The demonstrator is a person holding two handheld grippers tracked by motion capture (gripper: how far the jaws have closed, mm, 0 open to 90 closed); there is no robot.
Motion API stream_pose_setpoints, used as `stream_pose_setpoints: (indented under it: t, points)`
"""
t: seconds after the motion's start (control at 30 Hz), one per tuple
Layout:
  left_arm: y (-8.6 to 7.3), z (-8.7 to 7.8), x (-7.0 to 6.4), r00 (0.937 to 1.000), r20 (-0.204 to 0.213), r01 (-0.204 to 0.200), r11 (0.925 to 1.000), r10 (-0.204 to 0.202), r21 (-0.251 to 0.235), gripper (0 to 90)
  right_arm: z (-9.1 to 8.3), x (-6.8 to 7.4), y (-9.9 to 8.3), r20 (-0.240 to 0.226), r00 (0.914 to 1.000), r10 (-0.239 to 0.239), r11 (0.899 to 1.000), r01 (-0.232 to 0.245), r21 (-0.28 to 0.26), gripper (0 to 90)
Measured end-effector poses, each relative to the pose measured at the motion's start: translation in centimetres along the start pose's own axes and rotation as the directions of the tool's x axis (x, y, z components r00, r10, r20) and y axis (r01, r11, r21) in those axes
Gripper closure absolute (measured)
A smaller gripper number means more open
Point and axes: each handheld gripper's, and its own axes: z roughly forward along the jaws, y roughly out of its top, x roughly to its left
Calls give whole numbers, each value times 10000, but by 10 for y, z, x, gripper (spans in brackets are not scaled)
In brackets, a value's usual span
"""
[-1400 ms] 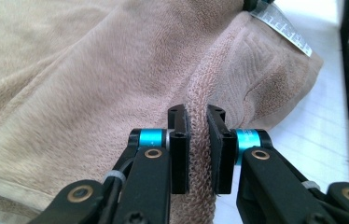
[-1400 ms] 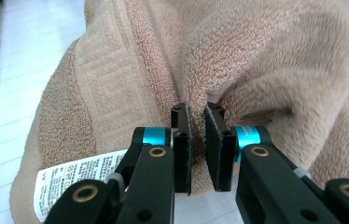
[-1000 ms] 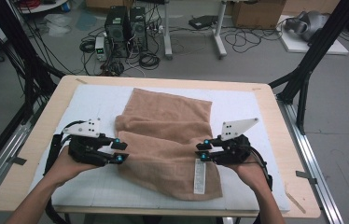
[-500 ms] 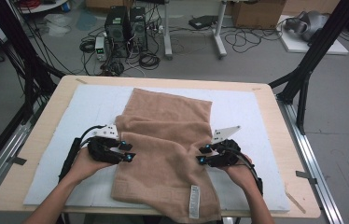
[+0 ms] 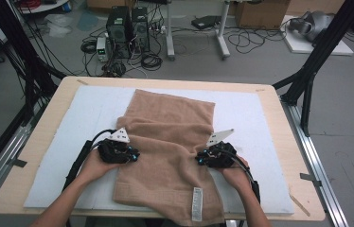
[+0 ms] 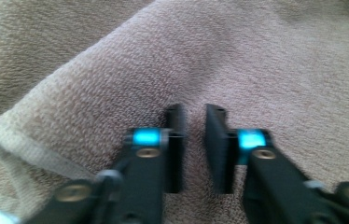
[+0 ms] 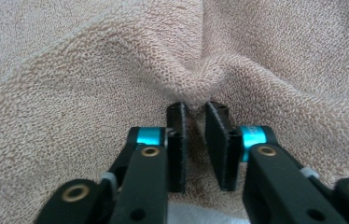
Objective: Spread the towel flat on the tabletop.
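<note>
Between my two grippers lies the tan towel (image 5: 168, 142), spread lengthwise over the white foam mat (image 5: 255, 123) that covers the wooden table (image 5: 291, 142). My left gripper (image 5: 130, 155) sits at the towel's left edge and my right gripper (image 5: 202, 160) at its right edge, both about halfway down the cloth, with a raised fold running across from one to the other. Beyond both grippers the far part of the towel lies flat; behind them the near end hangs over the table's front edge, where a white care label (image 5: 197, 203) shows, and the very bottom of that end is cut off by the frame.

In the right gripper view, the right gripper (image 7: 195, 116) has its jaws drawn narrow with a pinch of towel (image 7: 116, 70) gathered between the tips; the cloth puckers into a tight crease just ahead of them, so I read it as holding the towel. A sliver of white mat shows below the jaws.

In the left gripper view, the left gripper (image 6: 195, 116) has its jaws equally narrow, pressed down against the towel (image 6: 266, 60). That picture is blurred, and I cannot tell whether cloth actually sits in the gap or merely lies behind it. To the left of those jaws a hemmed corner (image 6: 4, 135) of the towel is turned up.

From above, both sets of fingertips are largely hidden under the gripper bodies and my hands.
</note>
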Motion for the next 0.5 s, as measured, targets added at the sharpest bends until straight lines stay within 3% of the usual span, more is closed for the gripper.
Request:
stream_pose_setpoints:
  t: [0.1,0.3,0.4,0.5]
  points:
    - [0,-4,-2,9997,228,-72,9998,67,211,865,-3,3,1,-374,9993,-76,9999,80,95,881]
    - [1,-22,-9,9982,530,-281,9994,291,-192,871,-17,14,1,-817,9958,-419,9991,421,9,888]
    - [-1,-34,-10,9985,437,-323,9985,342,-434,871,-25,15,0,-708,9958,-589,9982,579,-163,874]
    - [-6,-42,-6,9995,276,-129,9986,143,-519,872,-29,11,-2,-597,9965,-592,9977,570,-370,839]
